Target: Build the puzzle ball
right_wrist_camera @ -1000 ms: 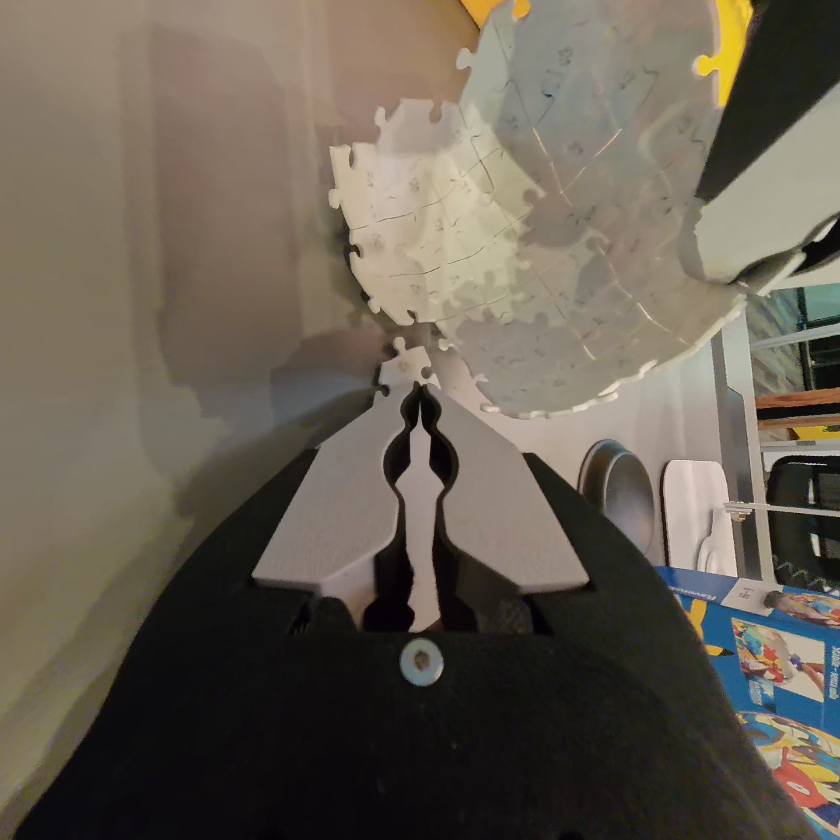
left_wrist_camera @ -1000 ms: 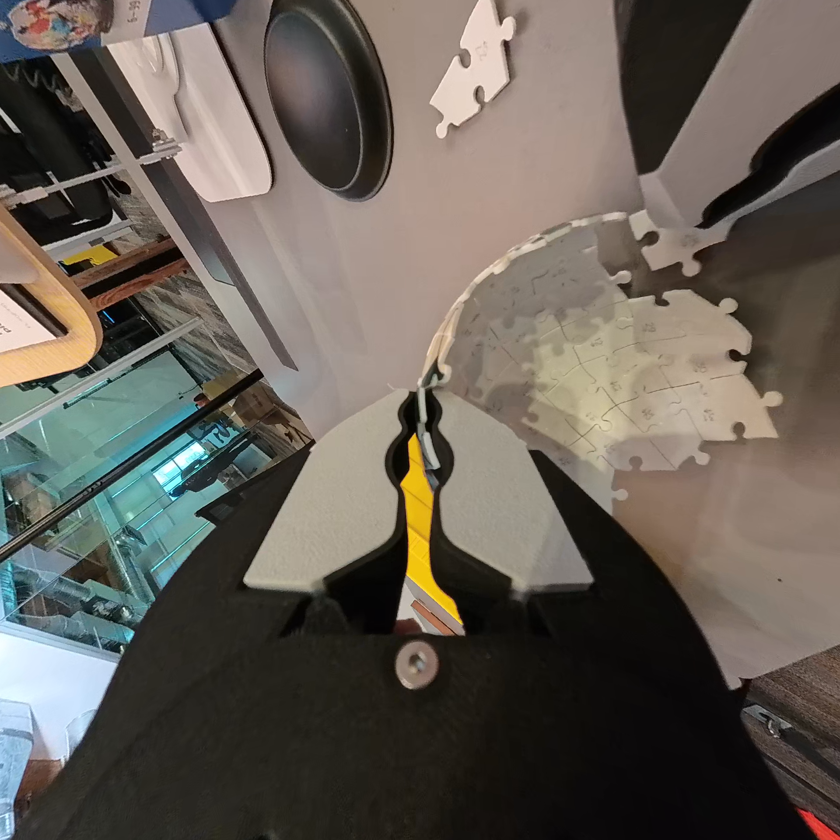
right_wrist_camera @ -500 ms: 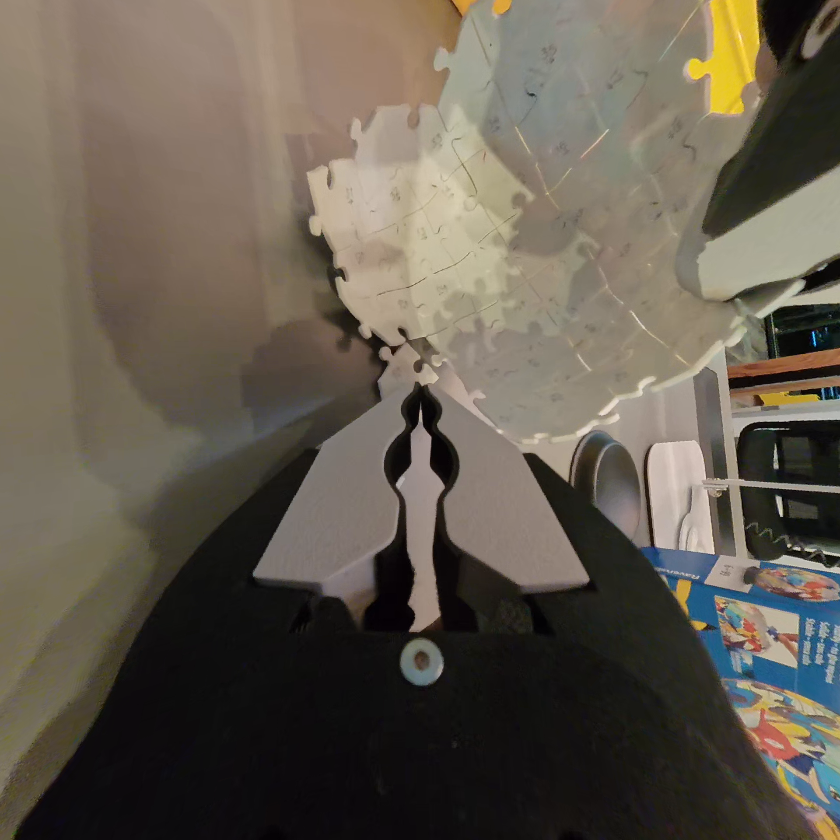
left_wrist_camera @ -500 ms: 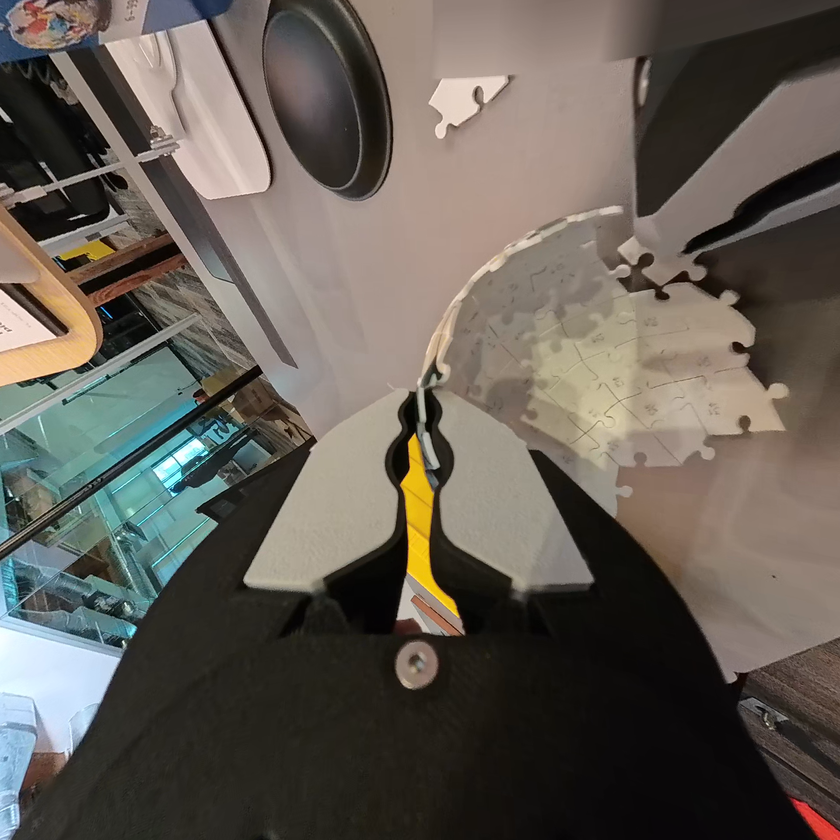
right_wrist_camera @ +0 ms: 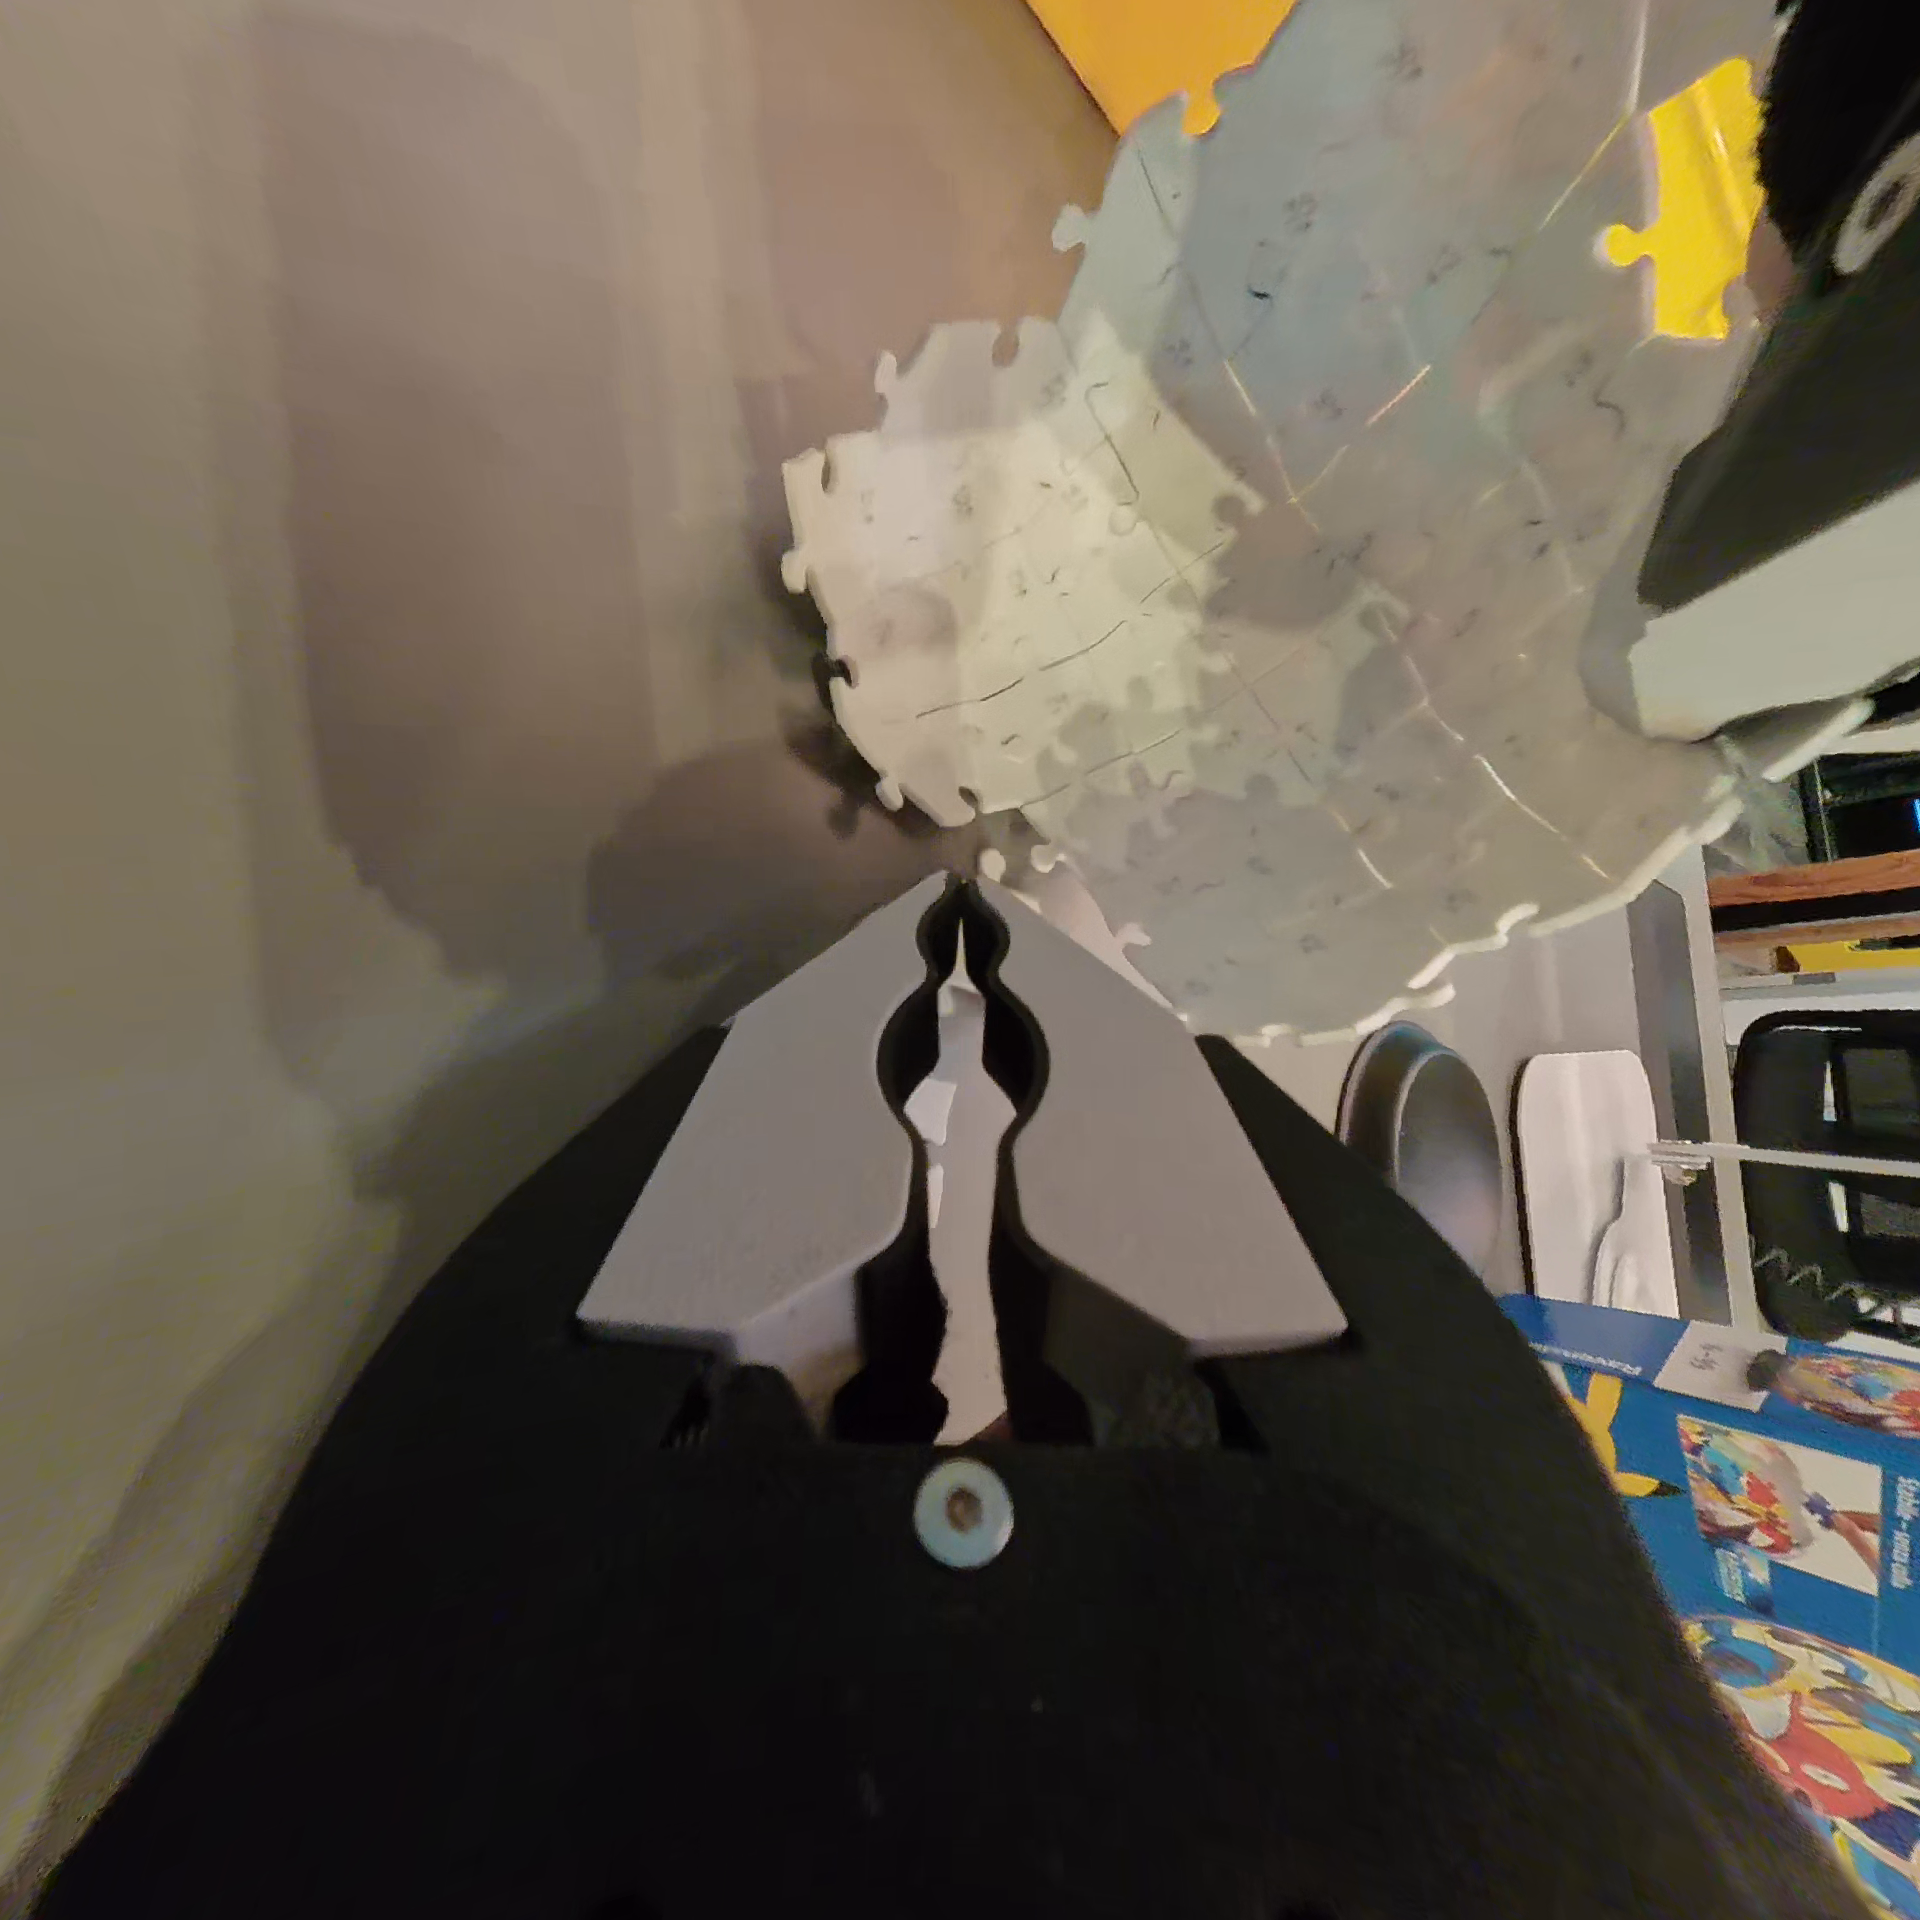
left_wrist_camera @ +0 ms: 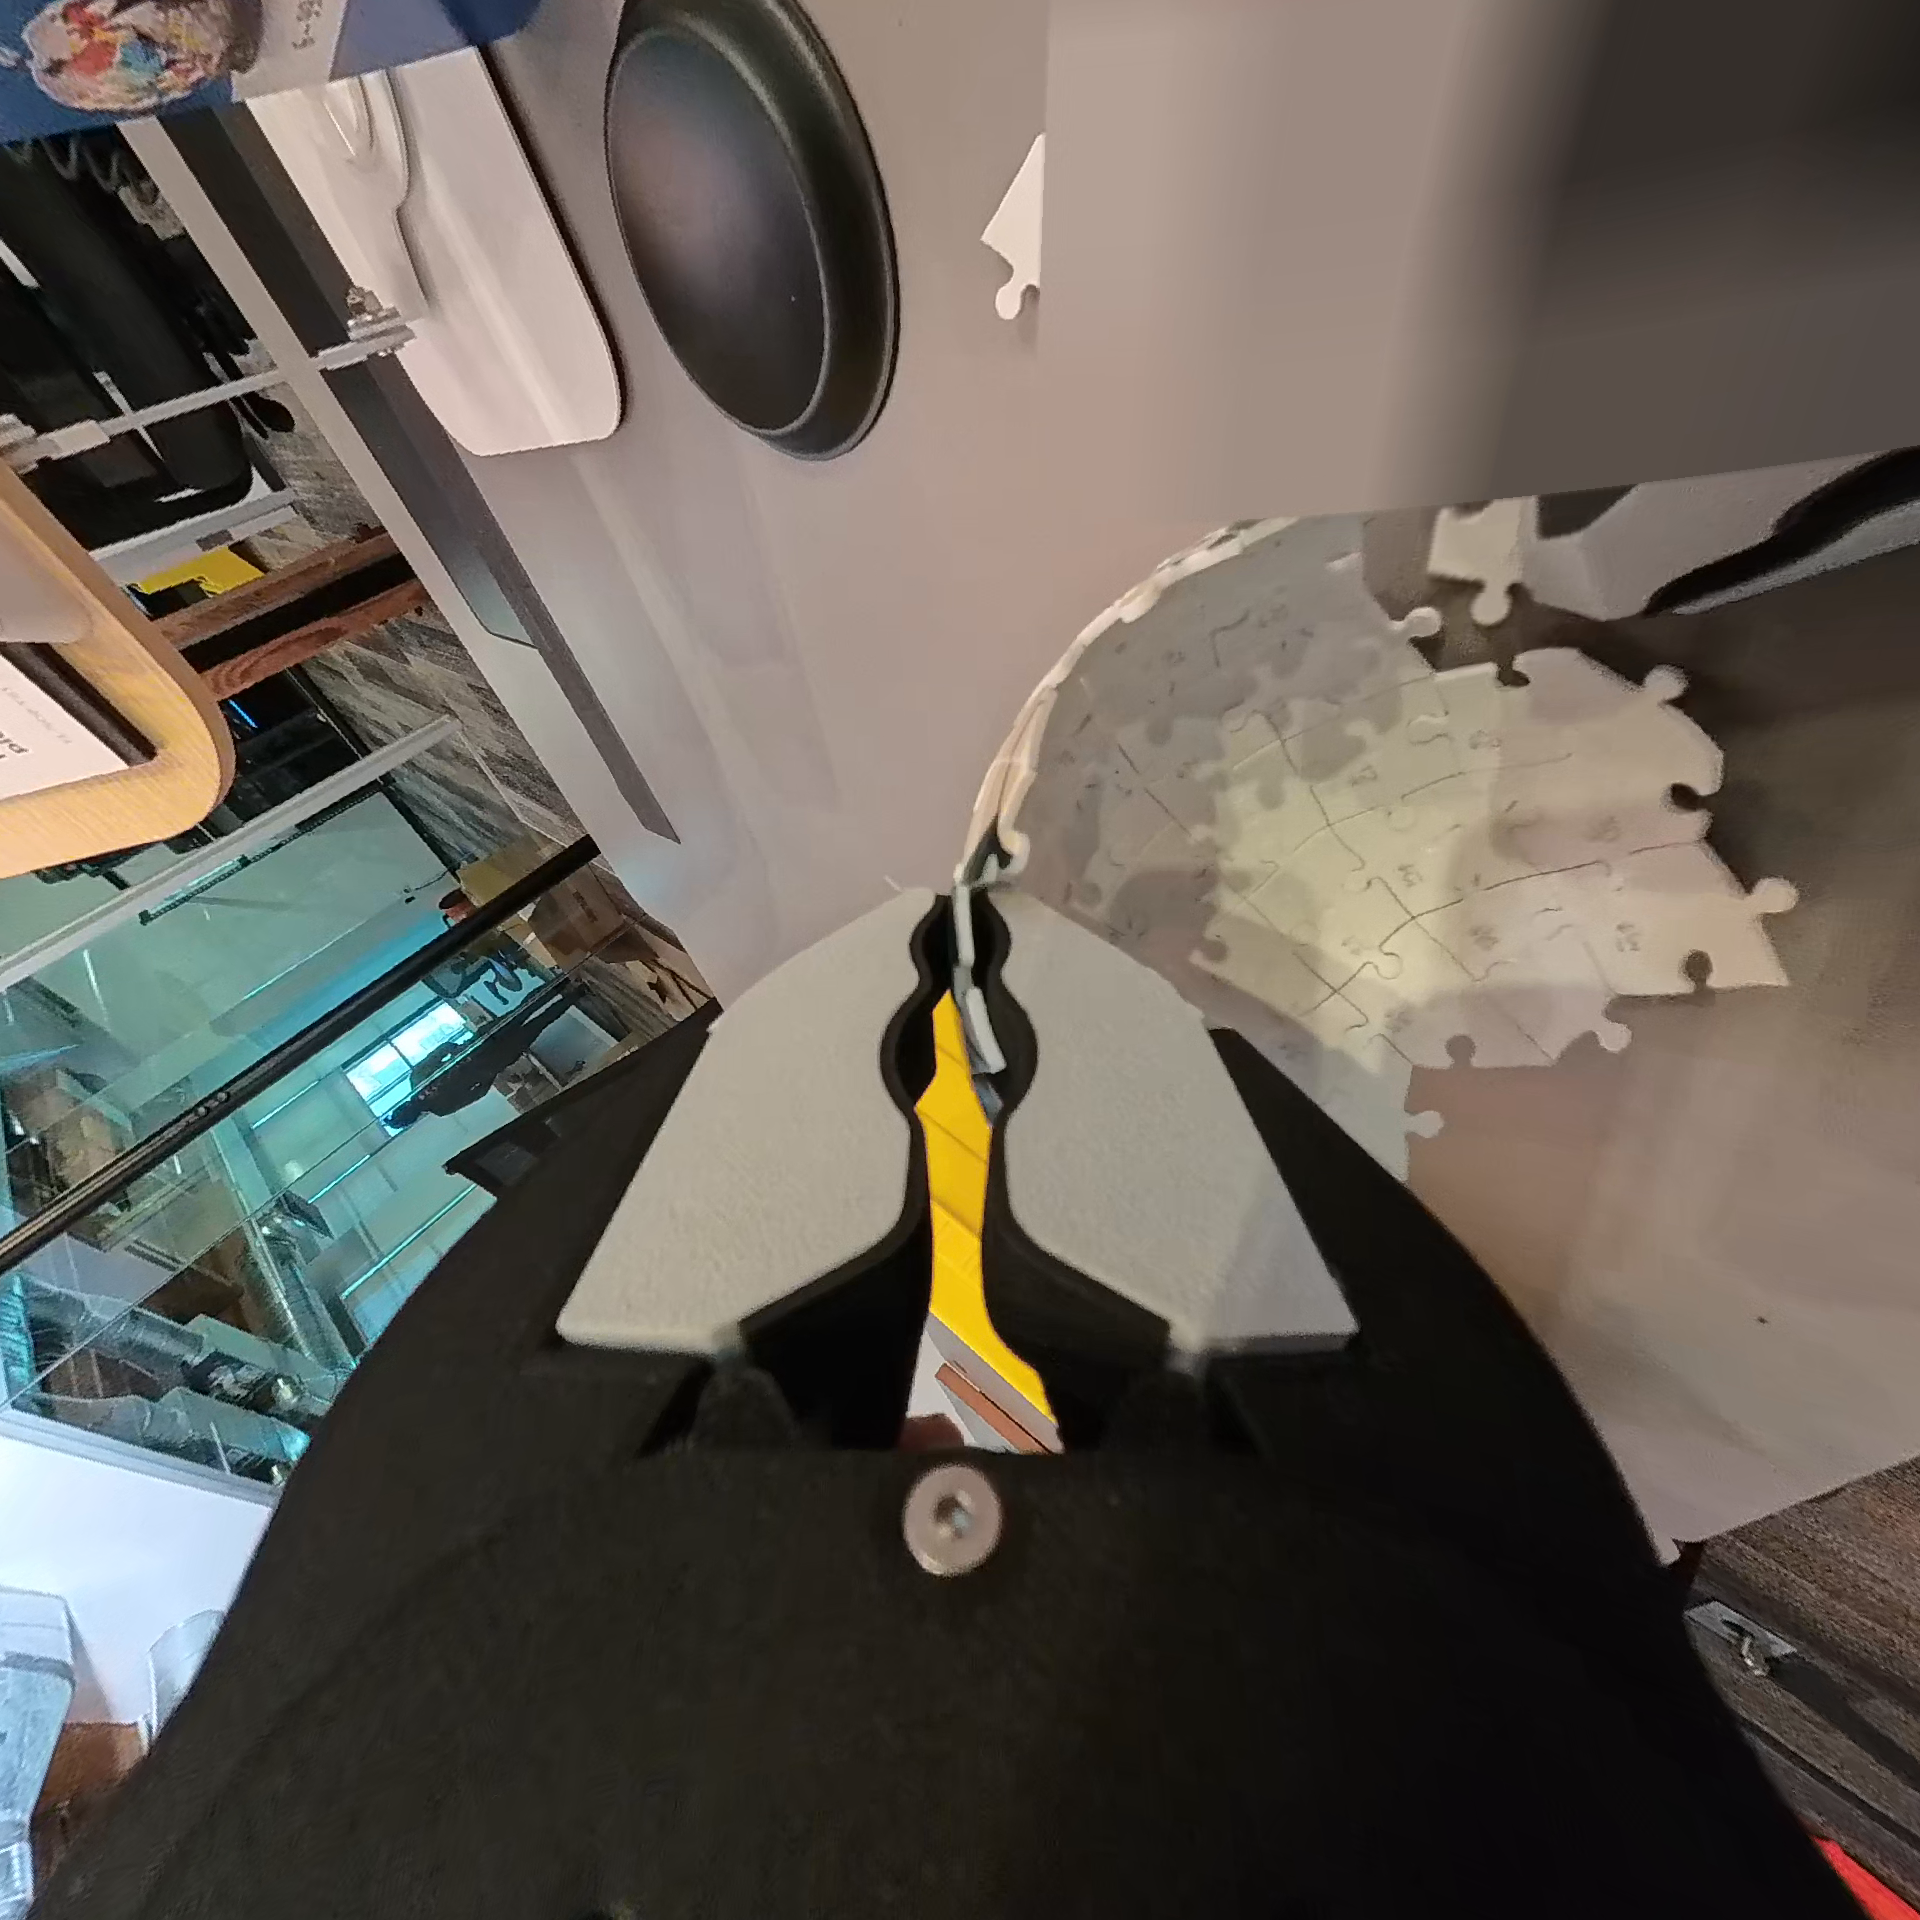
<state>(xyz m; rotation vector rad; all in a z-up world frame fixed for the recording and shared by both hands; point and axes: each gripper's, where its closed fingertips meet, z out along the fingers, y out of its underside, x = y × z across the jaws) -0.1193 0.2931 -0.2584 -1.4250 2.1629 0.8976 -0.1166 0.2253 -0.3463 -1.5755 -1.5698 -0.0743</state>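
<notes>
Two grippers meet at the half-built puzzle ball shell (left_wrist_camera: 1382,831): the left gripper (left_wrist_camera: 971,920) is clamped on its rim, while the right gripper (right_wrist_camera: 961,914) pinches a loose puzzle piece (left_wrist_camera: 1475,566) against the shell's far jagged edge. Beyond the shell lie a black bowl (left_wrist_camera: 748,218) and another white piece (left_wrist_camera: 1018,234).

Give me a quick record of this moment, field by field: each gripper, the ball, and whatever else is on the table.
left gripper: shut on shell rim
right gripper: shut on loose piece, at the shell's edge
shell: partly built curved section, white inside facing both cameras, yellow outside
spare piece: lying on table, partly hidden
bowl: dark, beside the spare piece
box: blue, printed
</notes>
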